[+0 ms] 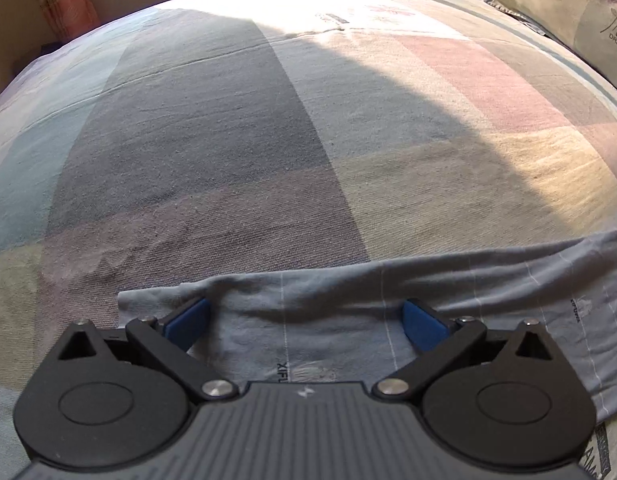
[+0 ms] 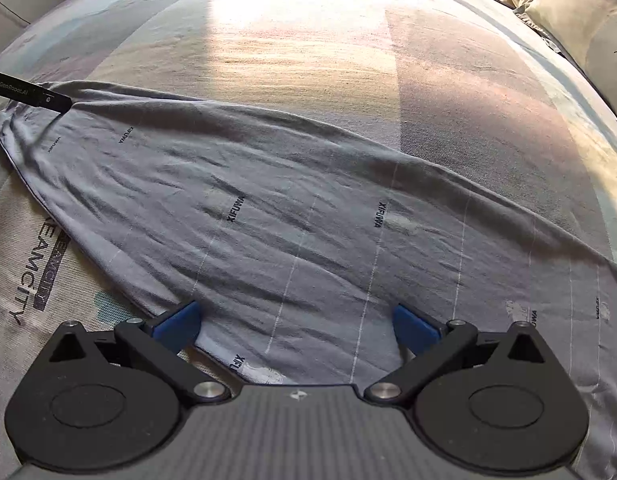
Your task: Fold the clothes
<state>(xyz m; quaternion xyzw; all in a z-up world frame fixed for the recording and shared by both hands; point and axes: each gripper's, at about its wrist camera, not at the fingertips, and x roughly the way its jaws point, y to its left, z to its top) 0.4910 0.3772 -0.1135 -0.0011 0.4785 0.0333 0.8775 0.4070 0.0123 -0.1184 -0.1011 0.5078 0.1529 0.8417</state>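
A grey-blue cotton garment with thin white stripes and printed lettering [image 2: 308,216] lies spread flat on a bed covered by a sheet of wide pastel colour blocks [image 1: 212,140]. The left tongs [image 1: 306,320] hang over its edge at six o'clock, blue pads spread wide, holding nothing. The right tongs [image 2: 296,320] hover likewise spread above the cloth. Cream pillows [image 2: 580,12] sit at two o'clock.
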